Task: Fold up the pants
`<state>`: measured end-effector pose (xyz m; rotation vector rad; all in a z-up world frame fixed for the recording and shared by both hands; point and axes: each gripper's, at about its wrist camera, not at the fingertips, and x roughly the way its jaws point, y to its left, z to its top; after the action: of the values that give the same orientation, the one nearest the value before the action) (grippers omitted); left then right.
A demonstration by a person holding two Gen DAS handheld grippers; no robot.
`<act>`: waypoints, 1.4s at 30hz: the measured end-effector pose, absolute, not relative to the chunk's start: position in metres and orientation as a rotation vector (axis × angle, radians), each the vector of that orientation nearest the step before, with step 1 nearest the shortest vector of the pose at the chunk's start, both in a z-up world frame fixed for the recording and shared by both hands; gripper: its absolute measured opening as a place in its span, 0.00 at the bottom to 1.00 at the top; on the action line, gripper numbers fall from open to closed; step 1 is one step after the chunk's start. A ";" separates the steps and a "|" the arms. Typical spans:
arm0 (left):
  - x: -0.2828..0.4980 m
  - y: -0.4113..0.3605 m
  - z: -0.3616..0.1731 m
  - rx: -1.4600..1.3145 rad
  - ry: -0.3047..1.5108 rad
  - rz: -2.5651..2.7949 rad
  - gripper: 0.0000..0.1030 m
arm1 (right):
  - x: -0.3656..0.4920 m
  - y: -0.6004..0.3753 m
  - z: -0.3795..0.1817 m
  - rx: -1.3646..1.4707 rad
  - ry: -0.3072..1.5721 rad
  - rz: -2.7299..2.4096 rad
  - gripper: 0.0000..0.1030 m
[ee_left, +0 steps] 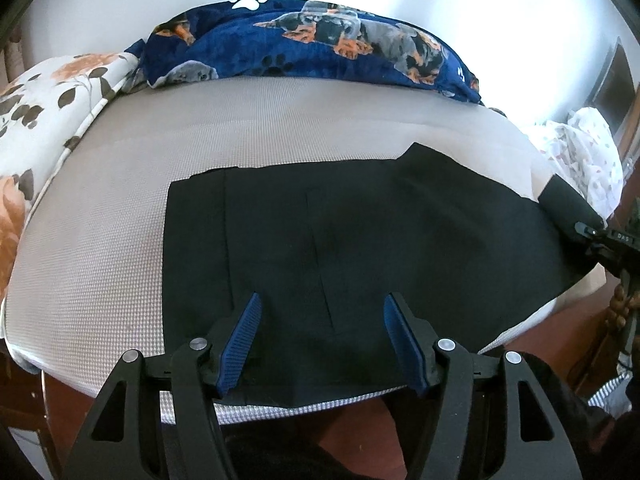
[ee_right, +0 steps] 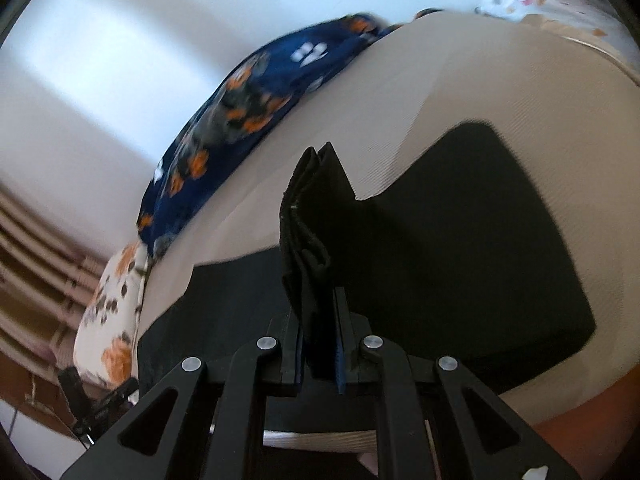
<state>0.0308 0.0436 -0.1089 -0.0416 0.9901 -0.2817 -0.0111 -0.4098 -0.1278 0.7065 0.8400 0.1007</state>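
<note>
Black pants (ee_left: 340,240) lie flat on the grey bed (ee_left: 120,208), long axis running left to right across the left view. The right tool (ee_right: 320,344) is clamped on a bunched end of them, apparently the leg cuffs, though blur hides which. The left tool (ee_left: 320,344) hovers apart over the near edge. Next: carry that end across, lay it square.

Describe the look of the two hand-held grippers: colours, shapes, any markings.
Both match. The left hand-held gripper has black angular linkage arms with triangular cut-outs, round silver pivot pins and two fingers faced with ribbed blue pads. The right hand-held gripper shows the same black frame, silver pins and blue pad edges. No cables or sleeves are visible.
</note>
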 end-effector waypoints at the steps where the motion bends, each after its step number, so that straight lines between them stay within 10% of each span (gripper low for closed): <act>1: 0.030 0.043 -0.109 -0.037 0.989 -0.282 0.63 | -0.008 -0.400 -0.128 0.683 0.853 0.115 0.10; 42: 0.029 0.032 -0.111 0.051 0.988 -0.230 0.66 | 0.013 -0.286 -0.146 0.432 0.978 0.269 0.13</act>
<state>0.0290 0.0321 -0.1113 0.0514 0.9881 -0.2304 0.0129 -0.2857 -0.1457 0.4323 0.9776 0.2690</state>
